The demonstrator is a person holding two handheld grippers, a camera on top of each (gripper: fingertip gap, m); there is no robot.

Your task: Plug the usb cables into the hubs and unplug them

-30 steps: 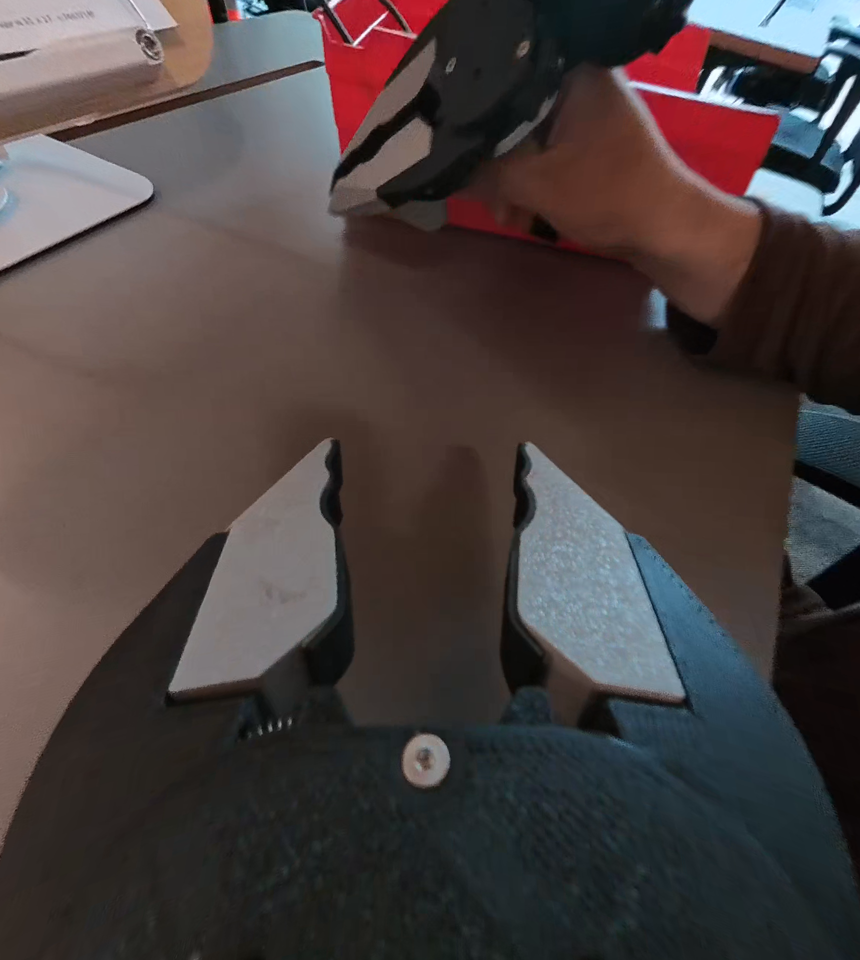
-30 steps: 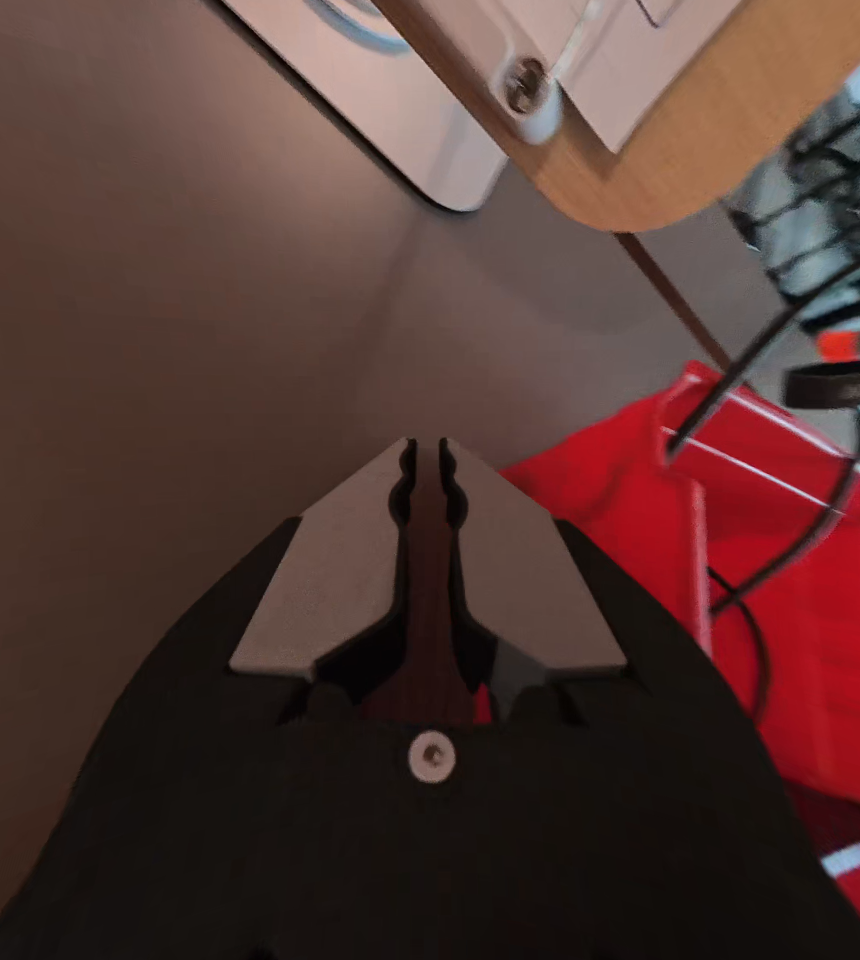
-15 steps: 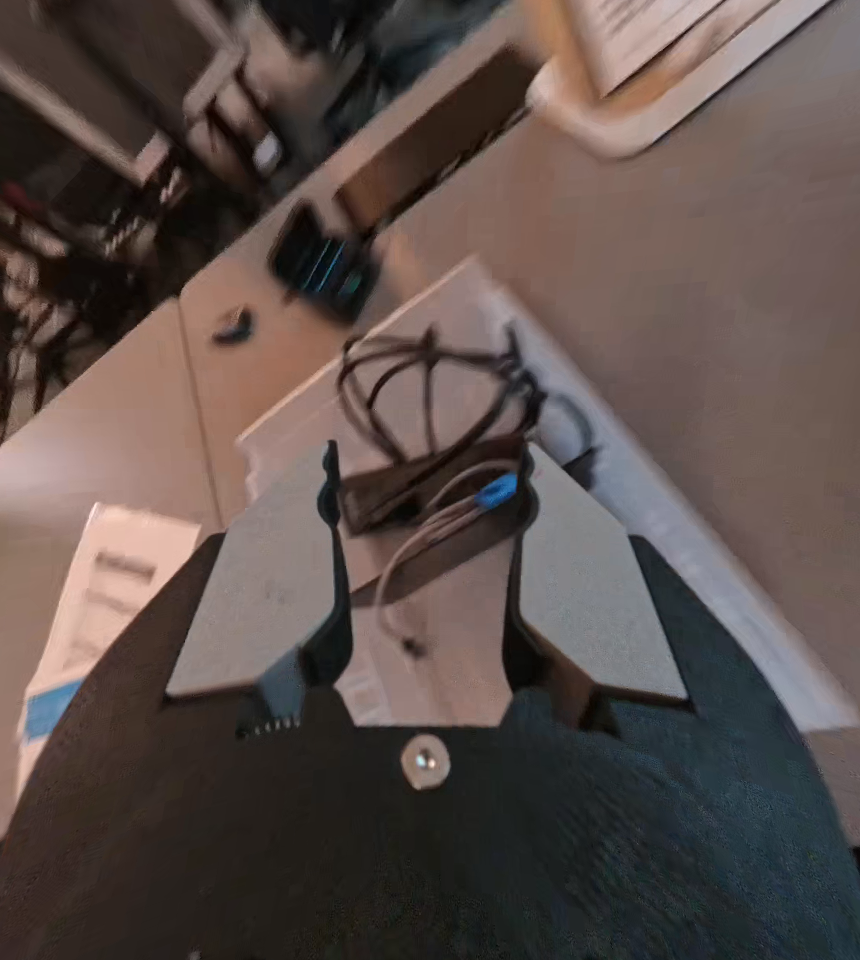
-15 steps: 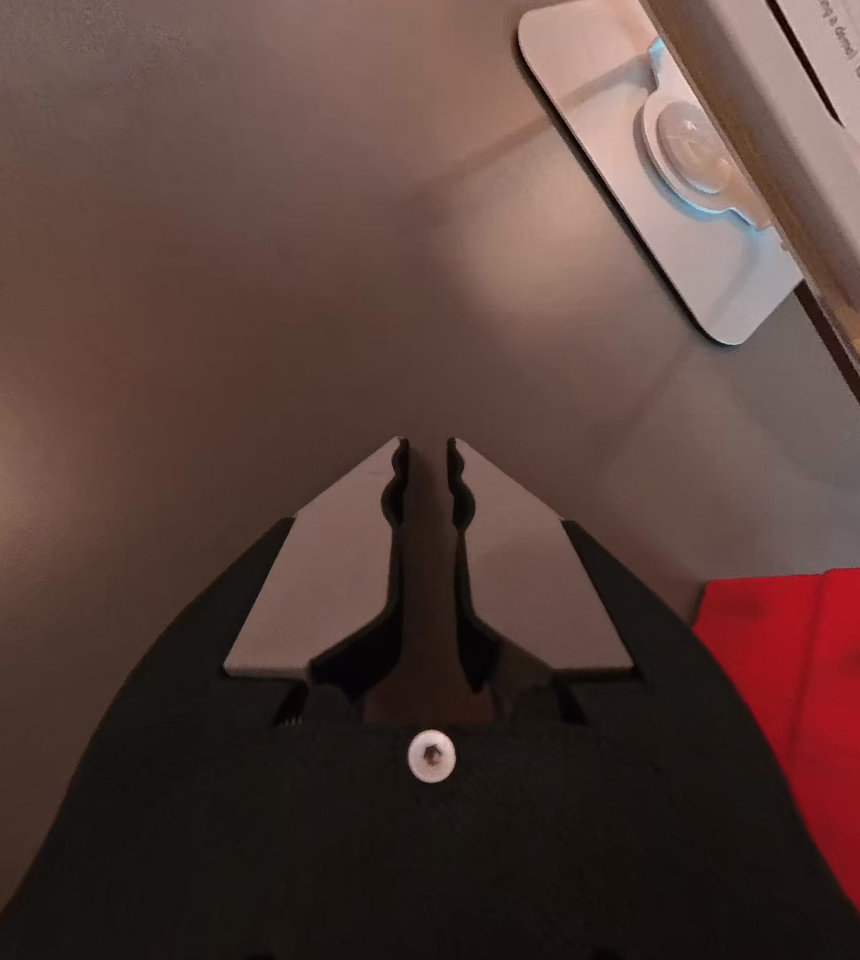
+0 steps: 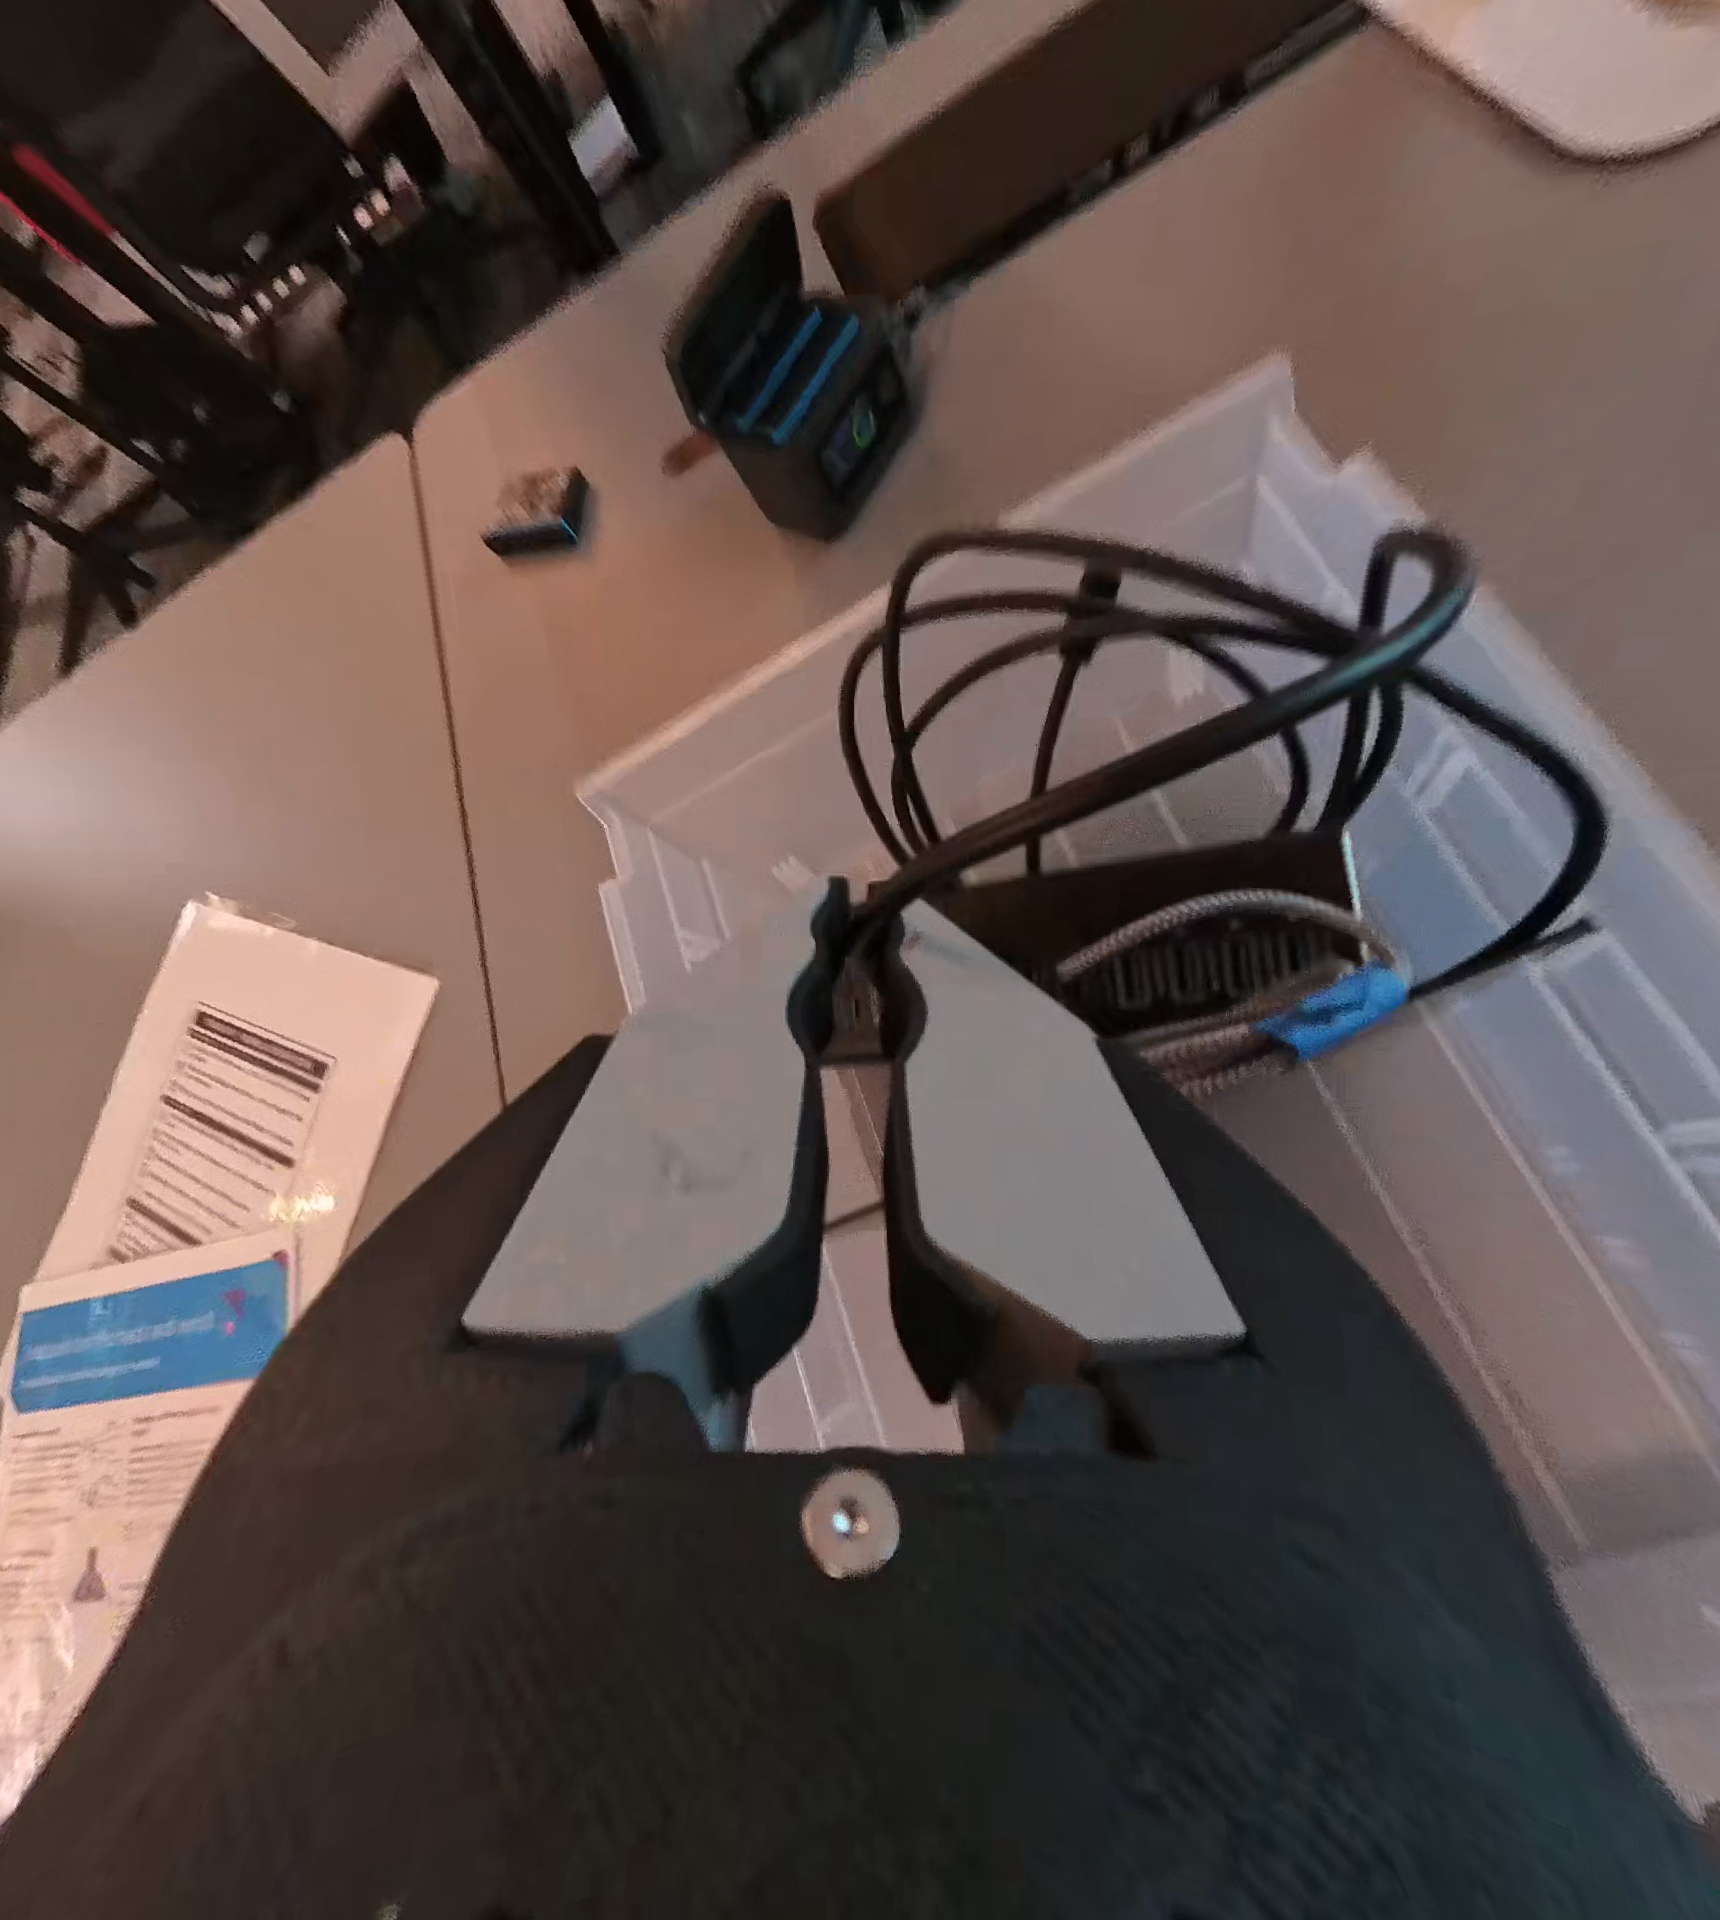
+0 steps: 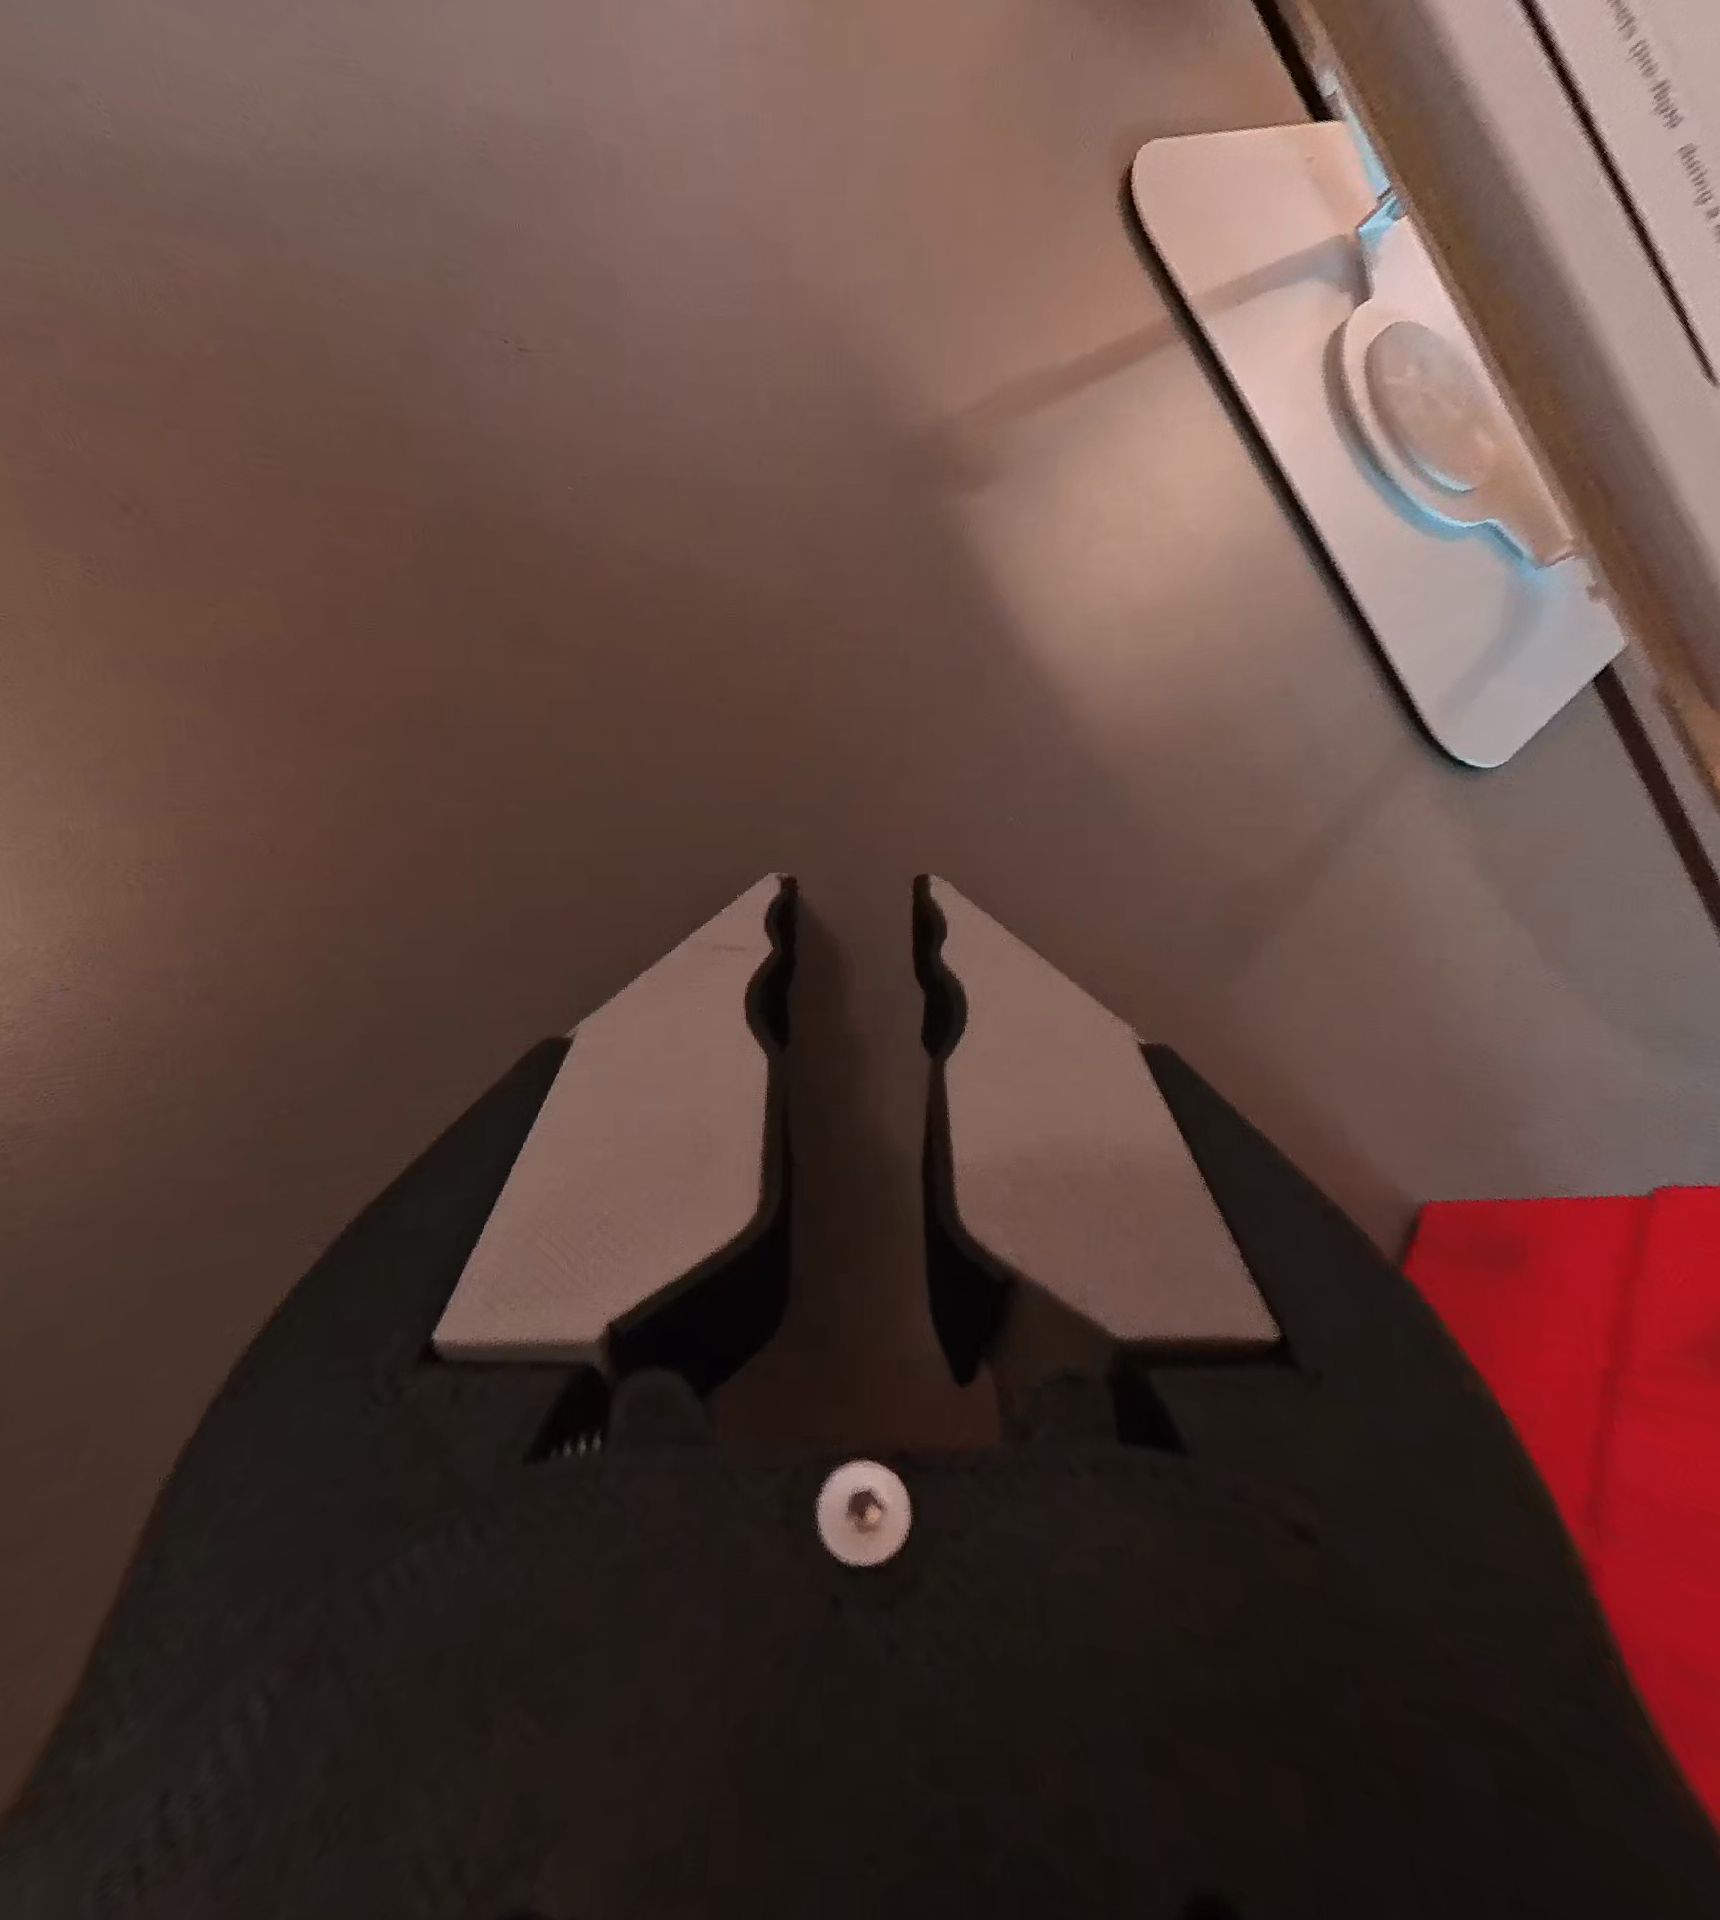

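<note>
In the left wrist view the left gripper (image 5: 856, 935) sits at the centre of the frame, its jaws clamped on the dark plug (image 5: 851, 1013) of a black cable (image 5: 1126, 774). The plug is mostly hidden between the fingers, so its exact shape is hard to make out. From the plug the cable rises toward the upper right and joins a loose tangle of black loops above a dark hub (image 5: 1199, 935), which lies right of centre inside a clear plastic bin (image 5: 1562, 1195). The hub's near left end is covered by the right finger, and its ports are blurred. A braided grey cable (image 5: 1240, 925) with a blue tag (image 5: 1339, 1023) lies across the hub; I cannot tell whether it is plugged in.

On the tan tabletop (image 5: 264, 727) at the lower left lie printed sheets (image 5: 212, 1143), partly cut off by the gripper body. In the upper middle stands an open black case (image 5: 804, 405) with blue-edged pieces inside, and left of it lies a small dark block (image 5: 539, 509). The top left is dark, smeared furniture.

In the right wrist view the right gripper (image 6: 854, 894) hangs over bare dark tabletop (image 6: 420, 468), jaws a little apart and holding nothing. A white stand base (image 6: 1355, 447) is at the upper right, its upper part cut off by the frame edge. A red container (image 6: 1645, 1507) shows only as a slab at the lower right.
</note>
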